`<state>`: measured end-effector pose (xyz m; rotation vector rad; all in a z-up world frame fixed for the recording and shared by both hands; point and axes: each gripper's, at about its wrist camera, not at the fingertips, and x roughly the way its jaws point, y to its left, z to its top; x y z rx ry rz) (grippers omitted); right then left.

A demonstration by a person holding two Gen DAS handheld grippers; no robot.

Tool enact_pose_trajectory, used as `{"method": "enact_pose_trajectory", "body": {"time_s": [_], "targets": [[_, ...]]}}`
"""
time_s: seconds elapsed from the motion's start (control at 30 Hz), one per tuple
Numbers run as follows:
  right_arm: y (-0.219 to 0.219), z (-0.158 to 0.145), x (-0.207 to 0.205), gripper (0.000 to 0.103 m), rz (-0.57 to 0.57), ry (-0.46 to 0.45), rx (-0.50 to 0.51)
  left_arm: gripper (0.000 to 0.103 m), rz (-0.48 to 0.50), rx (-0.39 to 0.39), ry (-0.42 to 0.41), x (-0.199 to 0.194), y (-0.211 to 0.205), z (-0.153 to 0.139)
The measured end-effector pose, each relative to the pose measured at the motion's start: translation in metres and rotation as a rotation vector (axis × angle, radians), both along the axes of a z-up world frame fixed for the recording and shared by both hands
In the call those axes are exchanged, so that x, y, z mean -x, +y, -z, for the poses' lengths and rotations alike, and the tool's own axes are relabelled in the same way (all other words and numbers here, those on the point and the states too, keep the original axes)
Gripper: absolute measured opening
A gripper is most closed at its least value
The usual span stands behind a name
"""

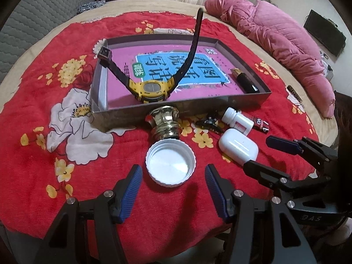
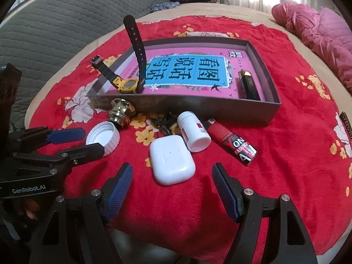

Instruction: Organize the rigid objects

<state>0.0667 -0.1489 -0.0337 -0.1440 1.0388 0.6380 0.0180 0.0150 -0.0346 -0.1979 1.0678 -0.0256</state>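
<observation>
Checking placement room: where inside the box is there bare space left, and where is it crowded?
Free: the box floor between the yellow watch and the black-and-gold tube, plus the far half. Crowded: the cloth before the box's near wall, around the white cap, earbud case and bottle.

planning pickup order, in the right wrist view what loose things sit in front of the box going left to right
white cap → gold knob → earbud case → white bottle → red tube

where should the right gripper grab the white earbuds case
Grip the white earbuds case across its two long rounded sides, coming down from above with the right gripper. It lies flat on the red cloth with room either side, and the open jaws already straddle its width.
</observation>
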Motion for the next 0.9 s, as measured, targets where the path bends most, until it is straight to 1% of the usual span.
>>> {"method": "enact_pose_trajectory", "body": {"time_s": [0.2,0.37,0.57,0.77,0.8,0.87,0.9], "targets": [[-0.003,0.011,-0.008,0.075,0.014,0.042,-0.009,0.059,-0.016,-0.004,0.017,-0.006,0.003,0.010],[-0.006,0.018,-0.017,0.075,0.028,0.064,-0.026,0.059,-0.019,0.015,0.018,-0.010,0.006,0.015],[0.001,0.022,-0.020,0.075,0.002,0.059,-0.028,0.059,-0.021,0.031,0.019,-0.014,0.009,0.018],[0.010,0.022,-0.016,0.075,-0.052,0.044,-0.038,0.059,-0.026,0.035,0.019,-0.017,0.010,0.020],[0.011,0.021,-0.015,0.074,-0.060,0.043,-0.040,0.059,-0.025,0.034,0.020,-0.017,0.011,0.019],[0.013,0.020,-0.013,0.067,-0.073,0.038,-0.047,0.059,-0.025,0.029,0.022,-0.018,0.010,0.020],[0.014,0.020,-0.013,0.066,-0.076,0.034,-0.044,0.059,-0.025,0.028,0.023,-0.018,0.010,0.020]]}}
